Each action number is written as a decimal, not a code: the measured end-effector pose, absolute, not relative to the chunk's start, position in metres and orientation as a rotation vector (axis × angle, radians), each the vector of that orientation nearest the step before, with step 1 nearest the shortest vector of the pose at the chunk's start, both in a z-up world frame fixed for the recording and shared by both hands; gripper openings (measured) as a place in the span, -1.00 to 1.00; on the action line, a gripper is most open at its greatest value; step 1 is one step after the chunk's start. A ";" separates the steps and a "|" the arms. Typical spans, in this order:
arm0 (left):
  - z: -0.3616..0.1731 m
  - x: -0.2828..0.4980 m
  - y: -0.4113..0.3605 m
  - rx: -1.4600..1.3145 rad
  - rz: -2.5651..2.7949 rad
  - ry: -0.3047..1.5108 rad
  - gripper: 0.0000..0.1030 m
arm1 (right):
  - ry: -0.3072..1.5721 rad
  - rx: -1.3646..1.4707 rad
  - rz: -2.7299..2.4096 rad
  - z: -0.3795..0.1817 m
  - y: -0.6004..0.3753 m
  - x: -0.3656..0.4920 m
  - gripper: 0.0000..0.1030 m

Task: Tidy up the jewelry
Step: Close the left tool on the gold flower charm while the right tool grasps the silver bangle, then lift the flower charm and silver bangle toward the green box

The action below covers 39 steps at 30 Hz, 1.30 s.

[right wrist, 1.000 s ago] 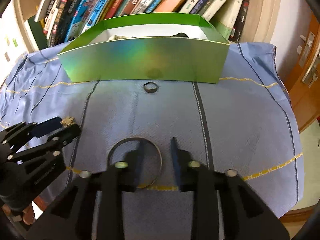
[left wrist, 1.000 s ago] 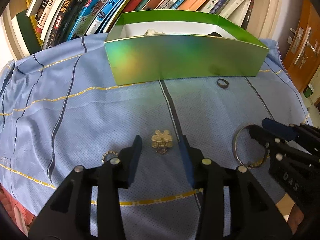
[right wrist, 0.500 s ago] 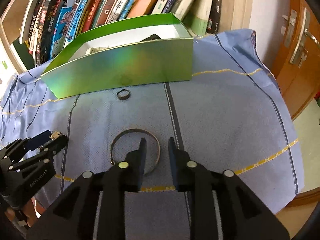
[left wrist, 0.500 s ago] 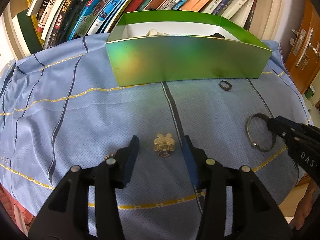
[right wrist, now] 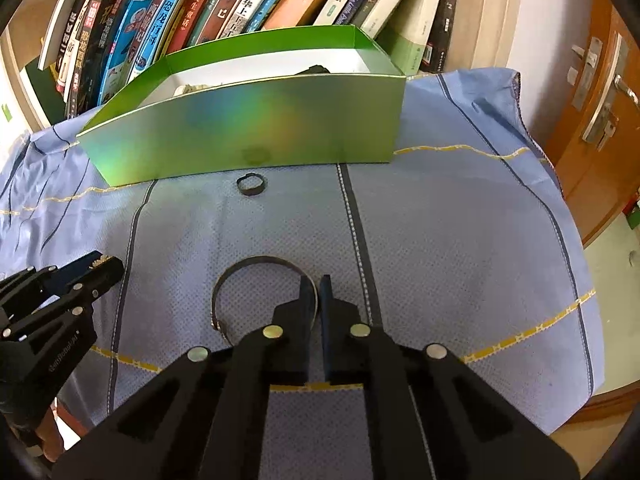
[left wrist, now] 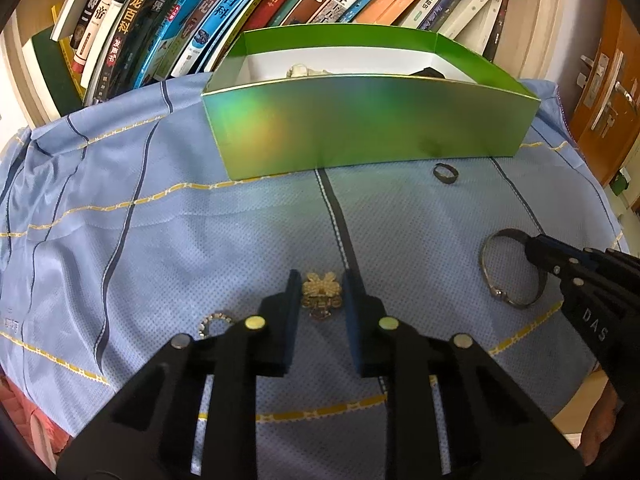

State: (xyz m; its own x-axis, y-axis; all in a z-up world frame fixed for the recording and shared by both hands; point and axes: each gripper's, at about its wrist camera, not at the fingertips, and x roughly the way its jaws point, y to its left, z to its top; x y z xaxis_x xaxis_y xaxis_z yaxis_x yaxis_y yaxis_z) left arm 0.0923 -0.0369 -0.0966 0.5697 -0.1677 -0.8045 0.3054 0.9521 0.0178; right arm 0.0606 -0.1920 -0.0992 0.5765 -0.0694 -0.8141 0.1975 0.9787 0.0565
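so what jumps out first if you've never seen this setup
The shiny green box at the back of the blue cloth, before a row of books. Nearer, the left gripper is closing around a gold brooch, and the right gripper pinches a bangle.

A cloth [left wrist: 200, 240] covers the desk. A box [left wrist: 360, 128] stands on it at the back, and books [left wrist: 240, 12] lean in a row behind the box. A small ring [left wrist: 445, 173] lies just in front of the box. Nearer, a brooch [left wrist: 321, 294] lies between the fingers of the left tongs [left wrist: 320, 292]. A little round piece [left wrist: 214, 322] lies just left of them. A bangle [right wrist: 256, 292] lies to the right, with the right tongs [right wrist: 315, 292] on its rim.
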 end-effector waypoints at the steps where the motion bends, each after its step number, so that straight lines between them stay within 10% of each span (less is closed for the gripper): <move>1: -0.096 0.092 -0.036 0.160 -0.279 0.925 -0.59 | 0.944 0.151 -0.158 -0.099 -0.193 0.060 -0.90; 17: -0.094 0.090 -0.031 0.157 -0.268 0.922 -0.59 | 0.952 0.116 -0.186 -0.098 -0.189 0.053 -0.89; 23: -0.094 0.091 -0.031 0.156 -0.267 0.921 -0.56 | 0.943 0.100 -0.190 -0.099 -0.188 0.056 -0.48; 29: -0.094 0.091 -0.030 0.149 -0.269 0.920 -0.59 | 0.939 0.120 -0.147 -0.098 -0.188 0.054 -0.91; 39: -0.078 0.083 -0.025 0.129 -0.253 0.875 -0.59 | 0.879 0.140 -0.157 -0.077 -0.193 0.046 -0.91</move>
State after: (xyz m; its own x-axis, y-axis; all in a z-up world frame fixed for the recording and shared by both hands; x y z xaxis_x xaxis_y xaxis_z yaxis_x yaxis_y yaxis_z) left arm 0.0829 -0.0250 -0.0776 0.6137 -0.1661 -0.7718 0.2711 0.9625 0.0084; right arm 0.0460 -0.1934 -0.0770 0.6279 -0.0793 -0.7743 0.1942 0.9793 0.0571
